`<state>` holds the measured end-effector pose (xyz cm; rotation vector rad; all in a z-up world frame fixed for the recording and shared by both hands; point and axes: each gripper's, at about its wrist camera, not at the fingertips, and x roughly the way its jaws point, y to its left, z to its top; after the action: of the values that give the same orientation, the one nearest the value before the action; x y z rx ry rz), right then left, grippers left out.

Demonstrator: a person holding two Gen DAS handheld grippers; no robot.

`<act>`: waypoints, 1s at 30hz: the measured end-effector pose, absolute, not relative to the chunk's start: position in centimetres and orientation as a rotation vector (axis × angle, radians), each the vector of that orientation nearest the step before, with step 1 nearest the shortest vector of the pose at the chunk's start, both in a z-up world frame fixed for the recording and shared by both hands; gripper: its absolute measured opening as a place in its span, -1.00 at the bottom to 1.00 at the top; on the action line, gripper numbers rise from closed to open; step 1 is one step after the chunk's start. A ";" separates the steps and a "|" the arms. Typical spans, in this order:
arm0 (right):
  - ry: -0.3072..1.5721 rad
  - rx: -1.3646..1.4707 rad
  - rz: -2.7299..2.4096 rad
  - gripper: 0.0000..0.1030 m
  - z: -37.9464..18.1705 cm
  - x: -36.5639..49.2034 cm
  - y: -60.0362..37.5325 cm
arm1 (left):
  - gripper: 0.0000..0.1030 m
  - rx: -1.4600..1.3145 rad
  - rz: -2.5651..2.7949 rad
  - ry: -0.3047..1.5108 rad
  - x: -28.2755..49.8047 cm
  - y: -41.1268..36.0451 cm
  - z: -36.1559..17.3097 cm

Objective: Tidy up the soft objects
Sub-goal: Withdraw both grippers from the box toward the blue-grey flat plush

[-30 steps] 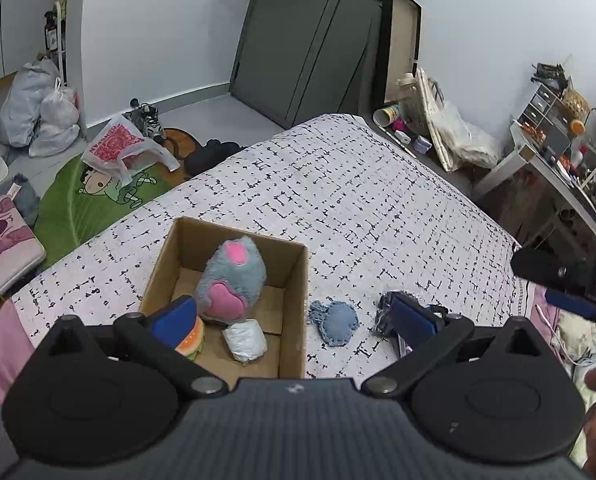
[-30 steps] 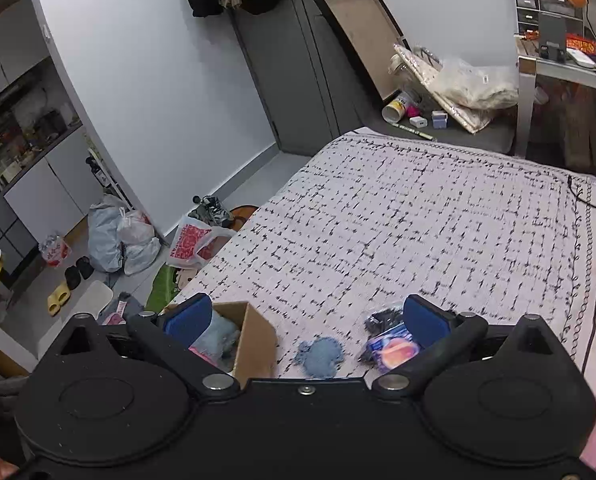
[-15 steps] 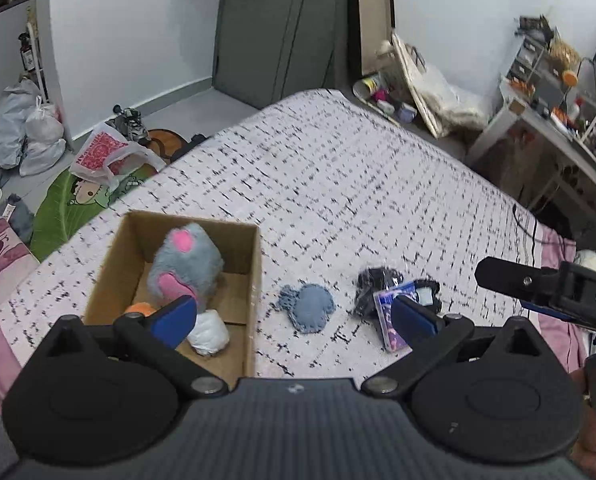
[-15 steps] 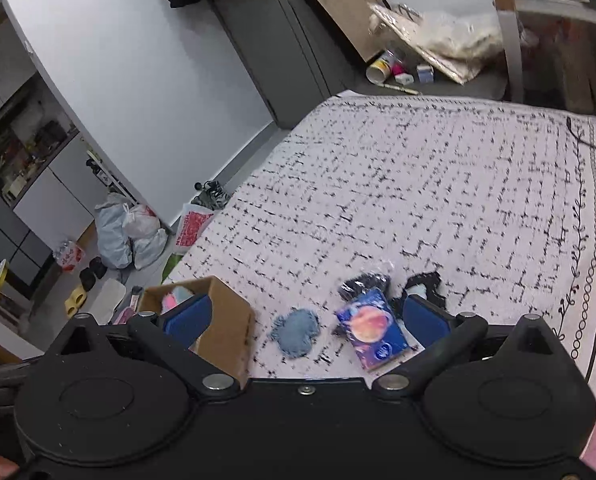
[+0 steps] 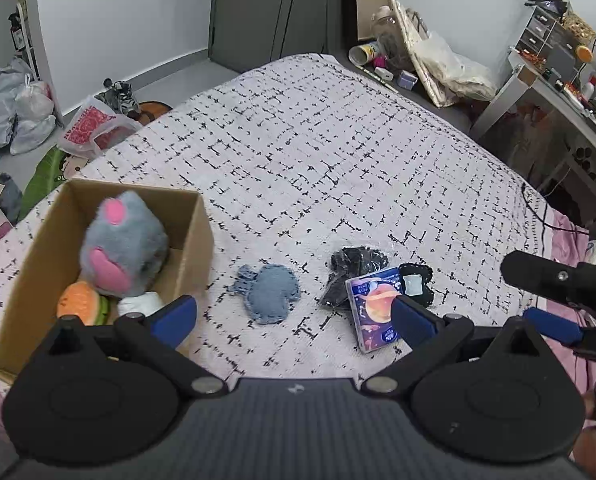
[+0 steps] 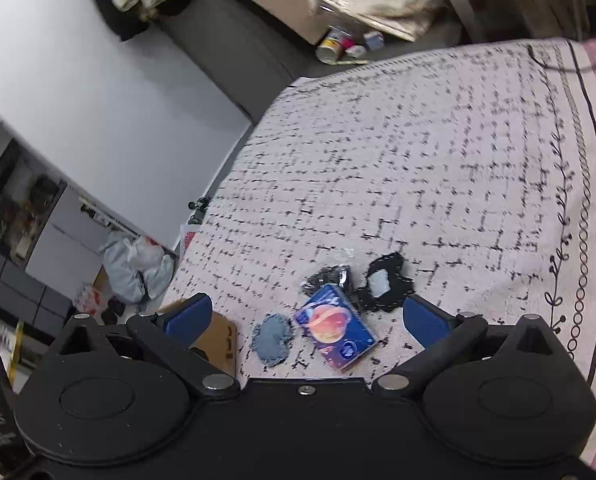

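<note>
A cardboard box (image 5: 191, 236) sits on the bed at the left and holds a grey and pink plush (image 5: 121, 246), an orange burger toy (image 5: 79, 304) and a white soft item (image 5: 139, 304). On the bedspread to its right lie a blue denim piece (image 5: 269, 292), a black bagged item (image 5: 354, 270), a purple planet-print packet (image 5: 372, 306) and a black item with a white patch (image 5: 416, 284). My left gripper (image 5: 293, 318) is open and empty above the denim piece. My right gripper (image 6: 306, 316) is open and empty above the packet (image 6: 334, 330) and denim piece (image 6: 271, 338).
The patterned bedspread (image 5: 338, 152) stretches away ahead. Bags (image 5: 15, 110) and a red-print sack (image 5: 91, 128) lie on the floor at the left. A cluttered desk (image 5: 558, 76) stands at the right. The right gripper also shows at the right edge of the left wrist view (image 5: 554, 304).
Both grippers have pulled back and shifted right. The box has slid left in the left wrist view, and the loose items on the bed have come into fuller view. Both stay open.
</note>
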<state>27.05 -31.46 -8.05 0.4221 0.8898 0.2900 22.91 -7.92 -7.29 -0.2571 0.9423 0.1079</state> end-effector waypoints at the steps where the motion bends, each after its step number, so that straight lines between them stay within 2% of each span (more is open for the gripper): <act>1: 0.892 0.424 0.280 0.99 -8.3 27.2 -31.7 | 0.99 -0.257 0.111 0.944 23.2 -8.2 -7.6; 12: 0.943 0.389 0.255 0.98 -11.2 29.7 -32.2 | 0.92 -0.252 0.194 0.988 26.5 -9.1 -12.5; 14: 0.961 0.376 0.268 0.98 -11.8 30.1 -31.8 | 0.80 -0.246 0.212 0.990 26.9 -9.1 -13.3; 23: 1.009 0.351 0.294 0.94 -13.6 32.0 -31.1 | 0.51 -0.278 0.306 0.989 28.9 -9.3 -16.0; 30: 1.028 0.360 0.288 0.94 -14.5 32.9 -31.5 | 0.50 -0.286 0.408 0.987 29.6 -10.0 -18.1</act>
<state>32.90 -31.46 -14.48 0.3599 1.0283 0.2880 29.59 -10.03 -18.10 -0.2861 0.9868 0.4085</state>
